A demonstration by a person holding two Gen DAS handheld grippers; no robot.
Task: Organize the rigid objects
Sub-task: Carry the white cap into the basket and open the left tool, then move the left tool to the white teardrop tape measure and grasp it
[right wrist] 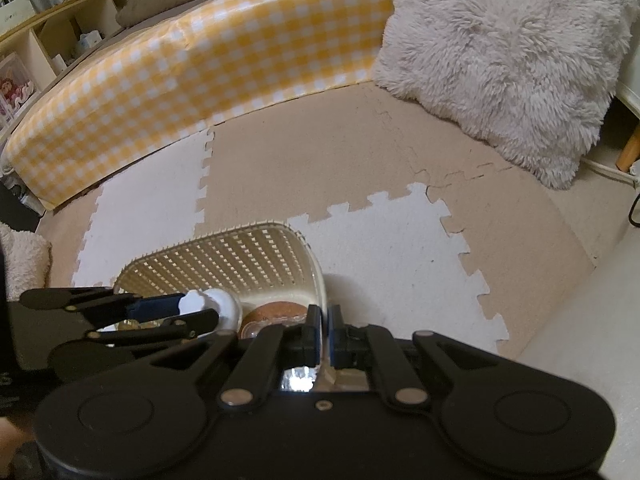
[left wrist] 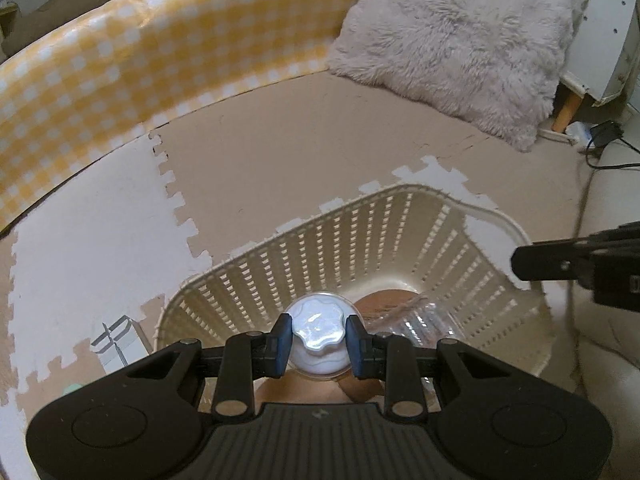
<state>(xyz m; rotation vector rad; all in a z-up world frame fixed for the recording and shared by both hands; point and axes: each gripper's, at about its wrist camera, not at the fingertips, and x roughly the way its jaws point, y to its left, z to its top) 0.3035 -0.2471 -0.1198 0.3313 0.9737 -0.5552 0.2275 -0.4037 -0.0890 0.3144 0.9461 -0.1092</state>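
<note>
- The floor mat (right wrist: 384, 248), tan and white puzzle tiles, carries everything. The basket (left wrist: 400, 216) stands on it with its far corner over a white tile; a checked cushion (left wrist: 120, 60) and a fluffy pillow (left wrist: 460, 32) lie along the mat's far edge.
- I judge the step in hand to be dropping an item into the basket: my left gripper (left wrist: 319, 340) holds a lid (left wrist: 319, 334) by its white scalloped knob, the blue pads pressed on both sides of it, hanging over the basket's near-left corner.
- In the right wrist view the same lid (right wrist: 218, 304) sits just inside the basket's left side, above the rim, so it is over the opening, not yet resting on anything I can see.
- My right gripper (right wrist: 325, 334) is nearly closed, and the basket's right rim (right wrist: 320, 280) runs up through the narrow slot between the pads. I take it to be pinching that wall to steady the basket, though contact itself is hard to confirm.
- Next move, as I read it: lower the lid closer to the basket floor, clear of what lies there, then spread the left pads; keep the right grip firm so the basket does not slide.
- Already inside: a brown round thing (left wrist: 384, 300) and a clear plastic piece (left wrist: 420, 320) toward the near-right corner. I cannot name either.
- Hidden: the basket's near wall and much of its floor sit behind my gripper bodies; a bright glint under the right pads is unreadable.
- A small clear box (left wrist: 116, 340) stands on the mat left of the basket, partly cut off.
</note>
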